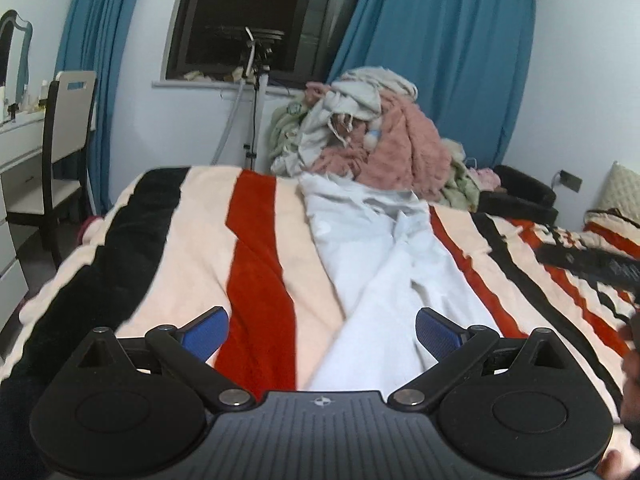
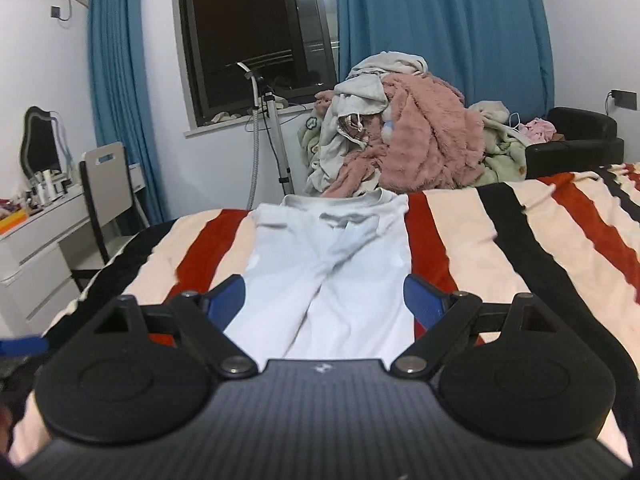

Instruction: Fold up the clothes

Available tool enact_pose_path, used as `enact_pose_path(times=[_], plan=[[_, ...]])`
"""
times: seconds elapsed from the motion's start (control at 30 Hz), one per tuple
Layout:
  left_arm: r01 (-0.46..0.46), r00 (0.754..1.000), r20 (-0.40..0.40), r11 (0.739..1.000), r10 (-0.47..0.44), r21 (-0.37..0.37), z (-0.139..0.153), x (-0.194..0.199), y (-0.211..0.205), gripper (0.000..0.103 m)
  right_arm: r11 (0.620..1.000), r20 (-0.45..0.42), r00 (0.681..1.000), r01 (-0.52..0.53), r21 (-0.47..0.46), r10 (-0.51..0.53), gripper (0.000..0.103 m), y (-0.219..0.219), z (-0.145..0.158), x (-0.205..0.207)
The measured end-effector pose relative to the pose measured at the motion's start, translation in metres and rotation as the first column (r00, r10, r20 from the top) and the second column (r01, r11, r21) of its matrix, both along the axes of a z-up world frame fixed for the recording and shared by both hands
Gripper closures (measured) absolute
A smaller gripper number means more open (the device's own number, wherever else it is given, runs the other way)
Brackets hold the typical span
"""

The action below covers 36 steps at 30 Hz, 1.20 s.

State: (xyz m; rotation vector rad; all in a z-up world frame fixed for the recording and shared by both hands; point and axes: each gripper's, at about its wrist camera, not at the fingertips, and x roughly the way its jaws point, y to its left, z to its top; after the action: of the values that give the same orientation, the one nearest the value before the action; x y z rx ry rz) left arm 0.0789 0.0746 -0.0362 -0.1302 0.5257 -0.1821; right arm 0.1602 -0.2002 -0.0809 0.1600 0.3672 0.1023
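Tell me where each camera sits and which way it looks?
Left wrist view: sits on the left hand-held gripper, looks along its open blue fingers over the striped blanket at the white garment, which lies toward the right; a bit of a hand shows at the right edge.
Right wrist view: sits on the right hand-held gripper, open, looks straight along the white garment.
Both share: the garment, the clothes pile, the dark window and the blue curtains.

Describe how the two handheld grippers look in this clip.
Both match: the left gripper and right gripper have black linkage arms with silver pivot pins, blue textured pads, round black discs either side, and a ribbed dark grey body bearing a small white emblem.
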Motion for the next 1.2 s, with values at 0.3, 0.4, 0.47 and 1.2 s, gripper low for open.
enact_pose_path(times=[0.3,0.4,0.47,1.2], plan=[[-0.041,0.986,-0.163,0.997,0.029,-0.072,-0.024,-0.014,0.002,0.002,0.997,-0.050,0.999,0.007,0.080,-0.003,0.031,-0.012,-0.024,-0.085],[-0.127,0.970,-0.215,0.990,0.110,-0.066,-0.031,-0.007,0.017,0.002,1.000,-0.051,0.998,0.023,0.012,-0.022,0.049,-0.005,-0.023,-0.086],[-0.168,0.956,-0.258,0.982,0.142,-0.081,-0.037,-0.003,0.027,0.003,1.000,-0.033,0.999,0.023,0.009,-0.023,0.048,-0.005,-0.021,-0.087],[-0.154,0.936,-0.330,0.985,0.119,-0.081,-0.029,-0.031,0.027,0.101,0.965,-0.010,0.995,0.102,0.241,-0.103,0.011,-0.073,-0.011,-0.099]])
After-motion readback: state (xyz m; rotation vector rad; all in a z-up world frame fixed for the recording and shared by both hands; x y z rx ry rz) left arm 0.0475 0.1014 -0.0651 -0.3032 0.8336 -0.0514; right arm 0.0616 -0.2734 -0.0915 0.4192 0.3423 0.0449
